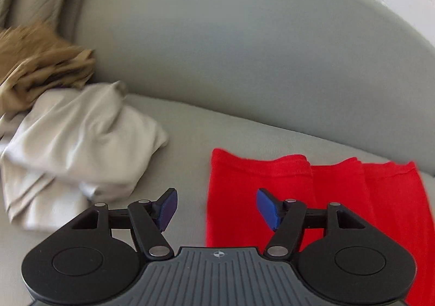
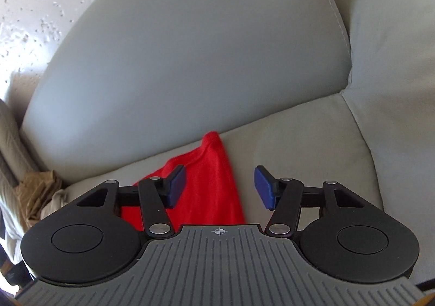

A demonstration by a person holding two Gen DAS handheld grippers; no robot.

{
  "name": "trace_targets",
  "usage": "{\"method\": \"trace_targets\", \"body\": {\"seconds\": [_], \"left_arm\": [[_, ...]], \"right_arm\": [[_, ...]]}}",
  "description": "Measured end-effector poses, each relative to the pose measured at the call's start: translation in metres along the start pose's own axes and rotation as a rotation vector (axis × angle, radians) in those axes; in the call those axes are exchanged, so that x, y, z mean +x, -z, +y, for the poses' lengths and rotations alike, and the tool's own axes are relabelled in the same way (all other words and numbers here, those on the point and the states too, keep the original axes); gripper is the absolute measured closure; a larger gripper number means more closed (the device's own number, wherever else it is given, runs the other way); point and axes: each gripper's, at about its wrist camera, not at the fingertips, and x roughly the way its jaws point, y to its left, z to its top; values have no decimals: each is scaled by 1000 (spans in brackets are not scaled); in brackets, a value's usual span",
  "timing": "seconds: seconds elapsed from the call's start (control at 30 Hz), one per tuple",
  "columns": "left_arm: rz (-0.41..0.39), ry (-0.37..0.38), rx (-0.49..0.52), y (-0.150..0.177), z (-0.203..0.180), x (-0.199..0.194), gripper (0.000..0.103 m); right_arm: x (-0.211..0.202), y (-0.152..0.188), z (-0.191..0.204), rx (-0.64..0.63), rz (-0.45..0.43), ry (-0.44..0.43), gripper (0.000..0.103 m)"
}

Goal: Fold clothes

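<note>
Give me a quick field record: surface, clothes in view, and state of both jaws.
surface: grey sofa seat
red garment: lying flat on the seat, ahead of both grippers
beige garment: crumpled, left of the red one
brown garment: bunched behind the beige one
left gripper: jaws open, nothing between them
right gripper: jaws open, nothing gripped

Both cams sit just behind their jaws, angled down at the sofa seat (image 1: 185,126), close range. Left wrist view: faces the backrest (image 1: 231,47), red garment (image 1: 312,197) lower right of frame, clothes pile (image 1: 68,137) at left. Right wrist view: same red garment (image 2: 206,186) lower centre, pile at lower left edge (image 2: 40,191). Shared: garment, seat, backrest, wall.
</note>
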Motion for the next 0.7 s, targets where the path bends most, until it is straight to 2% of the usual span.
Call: {"method": "trace_targets", "body": {"seconds": [0.03, 0.1, 0.2, 0.23, 0.27, 0.3, 0.33, 0.37, 0.43, 0.57, 0.7], "left_arm": [[-4, 3, 38, -2, -4, 7, 41], [-11, 26, 74, -5, -8, 19, 43], [-27, 73, 75, -8, -10, 27, 51], [-32, 85, 78, -9, -11, 28, 57], [-37, 94, 81, -9, -12, 27, 68], [-41, 91, 87, -9, -12, 26, 77], [-45, 88, 93, -9, -13, 24, 96], [-53, 77, 101, -10, -13, 22, 95], [-95, 1, 123, -13, -16, 16, 95], [-171, -86, 108, -27, -11, 7, 95], [-148, -153, 165, -29, -16, 27, 95]], "right_arm": [[10, -3, -2, -7, 1, -9, 45], [29, -10, -6, -24, 5, -27, 57], [47, -12, 3, -114, 26, -47, 58], [53, -12, 6, -144, 32, -53, 58], [58, -13, 9, -175, 39, -58, 58], [61, -11, 14, -213, 41, -53, 66], [63, -8, 19, -253, 43, -45, 77], [65, -4, 26, -308, 45, -13, 96], [60, 6, 38, -390, -5, 28, 97], [39, 10, 48, -393, -167, 85, 98], [42, 8, 50, -361, -242, 162, 98]]}}
